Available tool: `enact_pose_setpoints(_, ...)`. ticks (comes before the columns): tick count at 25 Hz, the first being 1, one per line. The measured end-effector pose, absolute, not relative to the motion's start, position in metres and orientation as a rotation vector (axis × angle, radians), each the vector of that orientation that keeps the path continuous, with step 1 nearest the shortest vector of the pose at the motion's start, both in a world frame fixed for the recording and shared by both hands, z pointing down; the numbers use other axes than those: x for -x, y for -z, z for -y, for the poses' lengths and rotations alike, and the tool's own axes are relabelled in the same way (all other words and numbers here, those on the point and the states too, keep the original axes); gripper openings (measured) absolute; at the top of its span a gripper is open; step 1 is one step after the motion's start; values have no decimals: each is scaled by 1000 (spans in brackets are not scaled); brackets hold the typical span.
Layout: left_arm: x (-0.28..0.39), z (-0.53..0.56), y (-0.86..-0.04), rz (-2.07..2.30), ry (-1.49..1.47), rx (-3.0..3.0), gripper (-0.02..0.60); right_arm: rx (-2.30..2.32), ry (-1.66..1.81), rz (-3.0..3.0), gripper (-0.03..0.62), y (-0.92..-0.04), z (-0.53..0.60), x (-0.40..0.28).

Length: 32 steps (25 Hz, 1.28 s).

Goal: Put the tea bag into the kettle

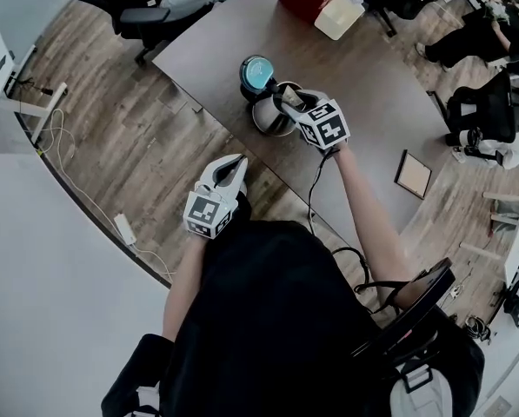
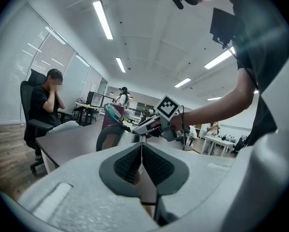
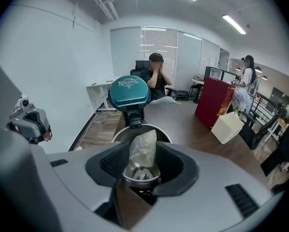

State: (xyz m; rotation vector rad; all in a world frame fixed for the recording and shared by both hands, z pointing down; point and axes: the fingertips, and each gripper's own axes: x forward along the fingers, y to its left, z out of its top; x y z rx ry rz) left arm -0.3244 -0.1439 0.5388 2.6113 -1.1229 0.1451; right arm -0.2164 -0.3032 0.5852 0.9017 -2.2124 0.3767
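kettle lid (image 3: 129,93): teal | kettle body (image 1: 261,118): silver | tea bag (image 3: 143,151): pale, maybe off-white | box (image 3: 213,100): dark red | table (image 1: 363,85): grey-brown

left gripper (image 1: 236,165), right gripper (image 1: 285,99): grey-white | marker cubes (image 1: 209,215): black-white | cable (image 1: 314,189): black | top (image 1: 268,320): black

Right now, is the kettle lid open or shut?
Open: the teal lid stands upright at the back of the kettle.

Print on the kettle lid (image 3: 129,92) is too blurred to read.
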Motion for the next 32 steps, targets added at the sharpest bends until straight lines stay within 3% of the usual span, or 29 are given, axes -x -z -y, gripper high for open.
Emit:
enact_pose_setpoints(15,270,137,-518,1004,-174,-2709,6,-1163,-173,2412,167,-501,249,187)
enact_pose_setpoints(25,177,117,-507,731,-215,-2846,6,-1475,-104,2440,51,-447,168,101)
enact_pose_setpoints(32,108,89,-495,529,-241,-2934,6,-1703,-121,2377,26,-433,106,26)
